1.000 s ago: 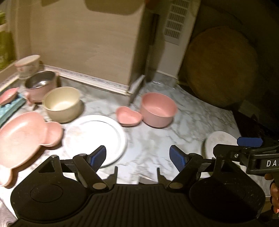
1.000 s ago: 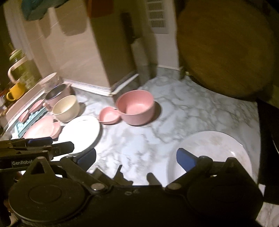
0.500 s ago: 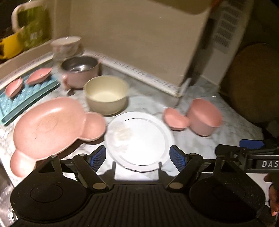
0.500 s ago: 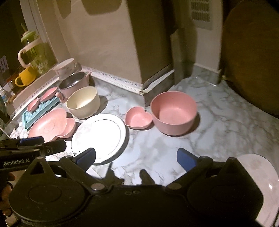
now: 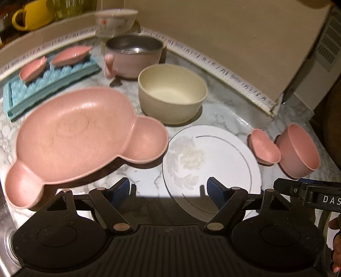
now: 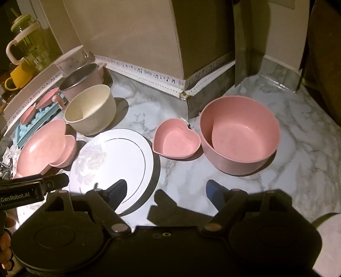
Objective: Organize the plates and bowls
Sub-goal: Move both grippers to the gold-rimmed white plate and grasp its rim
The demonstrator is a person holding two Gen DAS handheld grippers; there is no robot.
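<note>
Both sets of jaws stand spread and hold nothing: the left gripper point(image 5: 168, 189) hangs over the near rim of the white plate point(image 5: 213, 162), and the right gripper point(image 6: 166, 191), whose jaws have just been closing with nothing between them, hovers above bare marble beside that plate. By the look of it the sorting has barely begun, since nothing is stacked. The bear-shaped pink plate point(image 5: 85, 132), cream bowl point(image 5: 172, 93), heart-shaped dish point(image 6: 175, 141), large pink bowl point(image 6: 239, 133) and steel-lined bowl point(image 5: 134, 55) all sit singly, near one another, and a blue tray point(image 5: 49, 89) carries two small pink dishes. The tabletop point(image 6: 298, 149) is white veined marble, meeting beige walls with a patterned trim strip; a yellow mug point(image 5: 32, 15) stands on a ledge behind.
</note>
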